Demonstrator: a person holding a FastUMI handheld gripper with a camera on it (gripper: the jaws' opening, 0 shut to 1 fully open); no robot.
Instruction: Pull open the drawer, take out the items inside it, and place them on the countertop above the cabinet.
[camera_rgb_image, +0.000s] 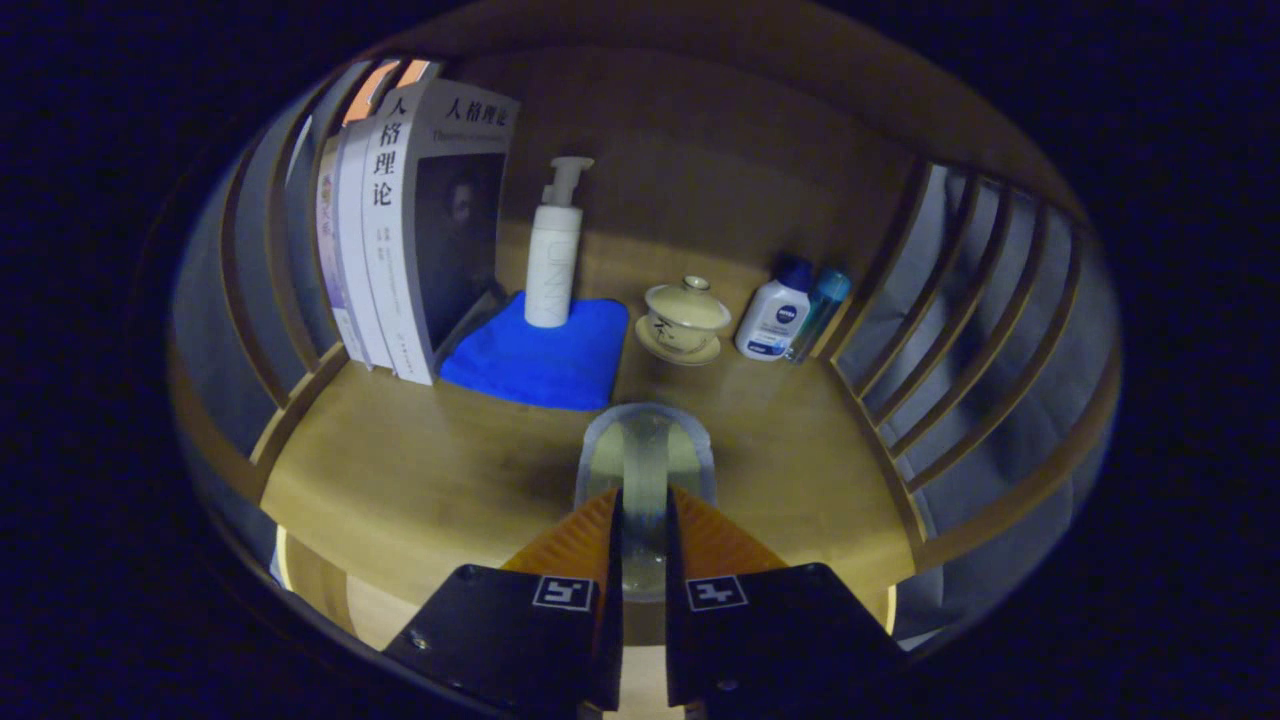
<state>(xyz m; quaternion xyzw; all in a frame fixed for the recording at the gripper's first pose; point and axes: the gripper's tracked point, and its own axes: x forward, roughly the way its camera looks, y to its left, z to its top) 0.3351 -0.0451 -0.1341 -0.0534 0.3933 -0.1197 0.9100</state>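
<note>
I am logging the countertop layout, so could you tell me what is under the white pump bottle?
The white pump bottle stands on a folded blue cloth on the wooden countertop. Whatever lies beneath that cloth is covered.

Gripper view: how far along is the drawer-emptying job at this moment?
Done: an item is evidently out of the drawer. In hand: the gripper is shut on a roll of clear tape, held over the wooden countertop. Left: setting it down; whether more items remain cannot be told.

The tongs (643, 520) pinch a tape roll (645, 465) above the countertop (420, 480), short of a blue cloth (540, 355).
</note>
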